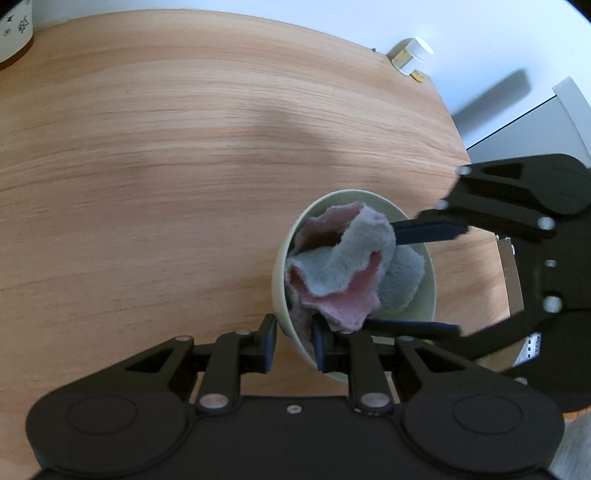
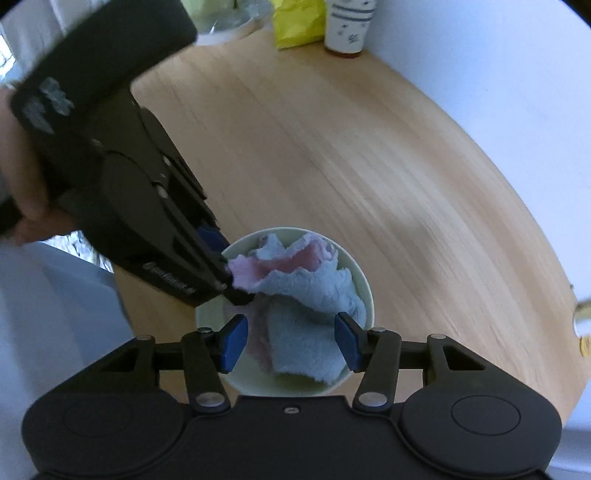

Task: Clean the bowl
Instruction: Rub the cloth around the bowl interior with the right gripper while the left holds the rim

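A pale green bowl (image 1: 424, 291) (image 2: 360, 280) stands on the wooden table near its edge. A crumpled pink and blue-grey cloth (image 1: 347, 266) (image 2: 310, 295) fills it. My left gripper (image 1: 293, 341) is shut on the bowl's near rim, one finger outside the wall and one inside. It shows in the right wrist view (image 2: 225, 275) coming in from the left. My right gripper (image 2: 290, 341) (image 1: 413, 277) is open, its blue-padded fingers straddling the cloth inside the bowl, one on each side.
The wooden table (image 1: 166, 166) stretches away toward a white wall. A patterned white cup (image 2: 349, 26), a yellow bag (image 2: 299, 22) and a light bowl (image 2: 225, 22) stand at the far end. A small white-capped bottle (image 1: 412, 55) lies at the table edge.
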A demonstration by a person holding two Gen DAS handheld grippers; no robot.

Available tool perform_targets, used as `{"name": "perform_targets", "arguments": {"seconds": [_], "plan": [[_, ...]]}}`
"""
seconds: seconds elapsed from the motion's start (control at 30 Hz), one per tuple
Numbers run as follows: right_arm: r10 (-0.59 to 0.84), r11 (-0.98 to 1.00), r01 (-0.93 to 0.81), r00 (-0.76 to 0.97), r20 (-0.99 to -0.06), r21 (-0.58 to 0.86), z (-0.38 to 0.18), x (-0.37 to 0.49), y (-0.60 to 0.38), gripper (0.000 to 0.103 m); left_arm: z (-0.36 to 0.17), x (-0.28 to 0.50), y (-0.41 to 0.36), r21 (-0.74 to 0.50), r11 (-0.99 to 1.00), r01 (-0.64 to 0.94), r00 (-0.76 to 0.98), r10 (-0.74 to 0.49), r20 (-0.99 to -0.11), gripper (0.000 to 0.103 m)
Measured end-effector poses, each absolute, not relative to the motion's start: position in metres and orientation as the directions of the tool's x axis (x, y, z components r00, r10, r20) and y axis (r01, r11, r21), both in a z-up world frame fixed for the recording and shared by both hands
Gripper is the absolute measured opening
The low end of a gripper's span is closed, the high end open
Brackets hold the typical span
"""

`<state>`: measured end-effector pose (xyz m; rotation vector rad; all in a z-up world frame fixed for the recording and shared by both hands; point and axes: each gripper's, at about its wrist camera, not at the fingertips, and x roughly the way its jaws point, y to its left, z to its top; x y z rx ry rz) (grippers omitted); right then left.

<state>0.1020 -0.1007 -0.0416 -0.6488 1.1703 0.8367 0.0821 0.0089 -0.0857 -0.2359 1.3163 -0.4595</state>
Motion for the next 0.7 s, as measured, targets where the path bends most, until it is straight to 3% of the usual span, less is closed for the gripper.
{"name": "perform_targets", "arguments": {"seconds": [0.27,0.4,0.5,0.57,0.7], "plan": [[0.124,0.374,-0.920,0.177,-0.976,-0.119,-0.070,0.091,-0.084,0.054,-0.089,0.082,0.016,-0.459,0.873,0.165,0.151,-0.483,-0.863,0.021],[0.124,0.369,-0.923,0.169,-0.978,-0.113,-0.076,0.093,-0.085,0.039,-0.089,0.081,0.016,-0.465,0.870,0.165,0.149,-0.488,-0.860,0.021],[0.129,0.380,-0.919,0.161,-0.978,-0.101,-0.076,0.095,-0.088,0.035,-0.091,0.082,0.018,-0.482,0.861,0.162,0.139,-0.503,-0.853,0.022],[0.132,0.406,-0.908,0.167,-0.977,-0.100,-0.075,0.095,-0.093,0.024,-0.092,0.084,0.019,-0.491,0.854,0.174,0.129,-0.514,-0.848,0.024],[0.153,0.539,-0.839,0.181,-0.972,-0.072,-0.068,0.105,-0.110,0.021,-0.094,0.087,0.020,-0.502,0.843,0.191,0.114,-0.527,-0.842,0.024]]}}
